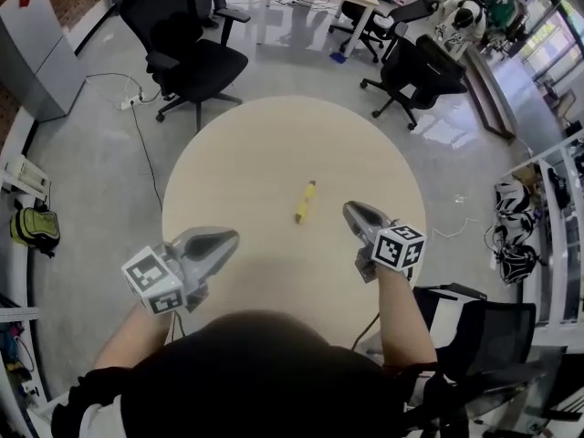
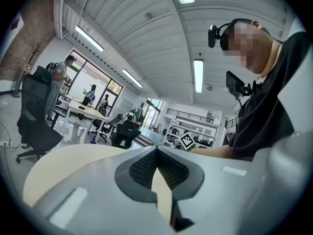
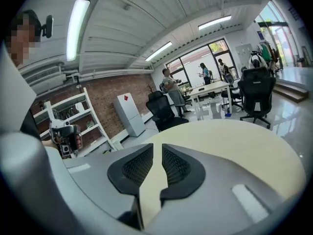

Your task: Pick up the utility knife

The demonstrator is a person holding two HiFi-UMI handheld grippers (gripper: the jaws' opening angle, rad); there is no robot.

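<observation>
I see the yellow utility knife (image 1: 305, 201) lying near the middle of the round desk (image 1: 265, 144), a little beyond my two grippers and touching neither. My left gripper (image 1: 230, 237) has its fingers (image 2: 146, 168) closed together on nothing. My right gripper (image 1: 350, 210) has its fingers (image 3: 178, 168) slightly apart, also empty.

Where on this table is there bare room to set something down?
Nearly all of the table is bare: the far half beyond the knife, and the stretches to its left and right. Only the near edge is crowded, with the left claw and right claw over it.
</observation>
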